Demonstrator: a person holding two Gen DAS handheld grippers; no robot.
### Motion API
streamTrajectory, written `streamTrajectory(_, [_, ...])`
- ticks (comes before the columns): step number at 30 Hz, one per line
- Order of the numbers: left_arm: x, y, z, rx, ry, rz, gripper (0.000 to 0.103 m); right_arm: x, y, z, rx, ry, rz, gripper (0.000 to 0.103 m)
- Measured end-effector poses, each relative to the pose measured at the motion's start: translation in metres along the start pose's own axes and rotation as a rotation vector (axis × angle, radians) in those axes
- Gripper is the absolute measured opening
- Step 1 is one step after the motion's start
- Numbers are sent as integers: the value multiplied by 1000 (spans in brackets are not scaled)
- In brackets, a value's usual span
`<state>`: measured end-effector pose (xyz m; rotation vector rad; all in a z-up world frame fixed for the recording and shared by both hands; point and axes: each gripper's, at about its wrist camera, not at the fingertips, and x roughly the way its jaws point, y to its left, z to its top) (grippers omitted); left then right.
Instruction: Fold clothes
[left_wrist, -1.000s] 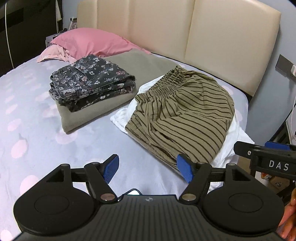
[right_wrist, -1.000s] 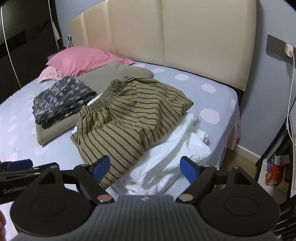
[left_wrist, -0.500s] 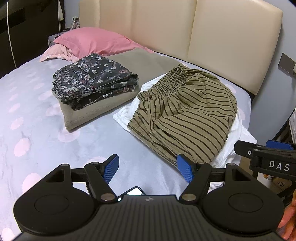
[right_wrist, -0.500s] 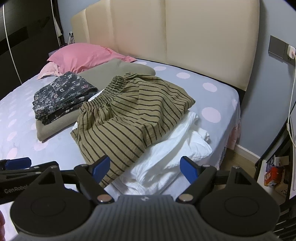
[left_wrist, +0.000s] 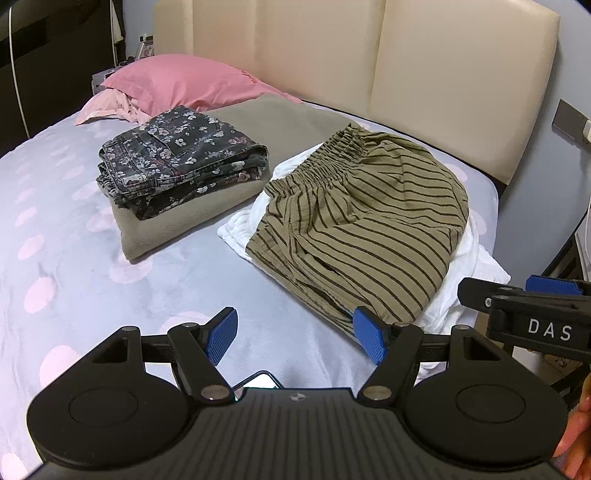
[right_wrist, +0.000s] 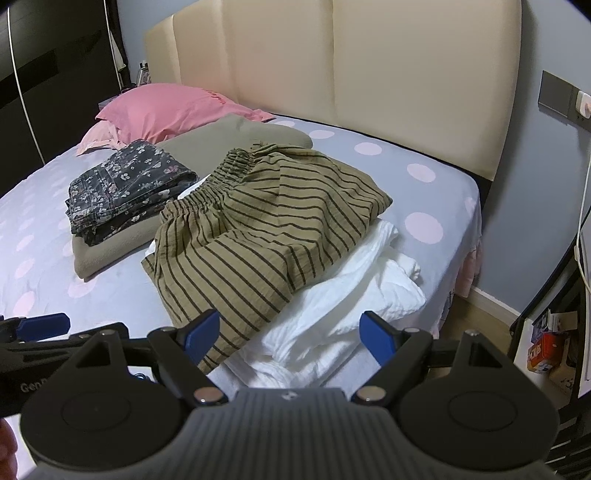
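A wide bed (left_wrist: 74, 258) with a spotted lilac sheet carries everything: an olive blanket (left_wrist: 207, 218) with folded floral jeans (left_wrist: 177, 162) on top, near the pink pillow (left_wrist: 184, 83). Beside it, striped olive shorts (right_wrist: 258, 229) lie spread over a crumpled white garment (right_wrist: 351, 302) near the bed's corner. The left gripper (left_wrist: 295, 339) and right gripper (right_wrist: 288, 332) hover above the near edge, jaws spread wide, gripping nothing.
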<state>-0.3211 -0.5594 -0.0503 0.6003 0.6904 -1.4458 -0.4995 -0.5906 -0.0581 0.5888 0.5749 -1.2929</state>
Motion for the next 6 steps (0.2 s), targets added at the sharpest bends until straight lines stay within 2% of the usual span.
streamTrajectory(6, [1, 0, -1, -9, -2, 0, 68, 1, -1, -1, 0, 6, 0, 85])
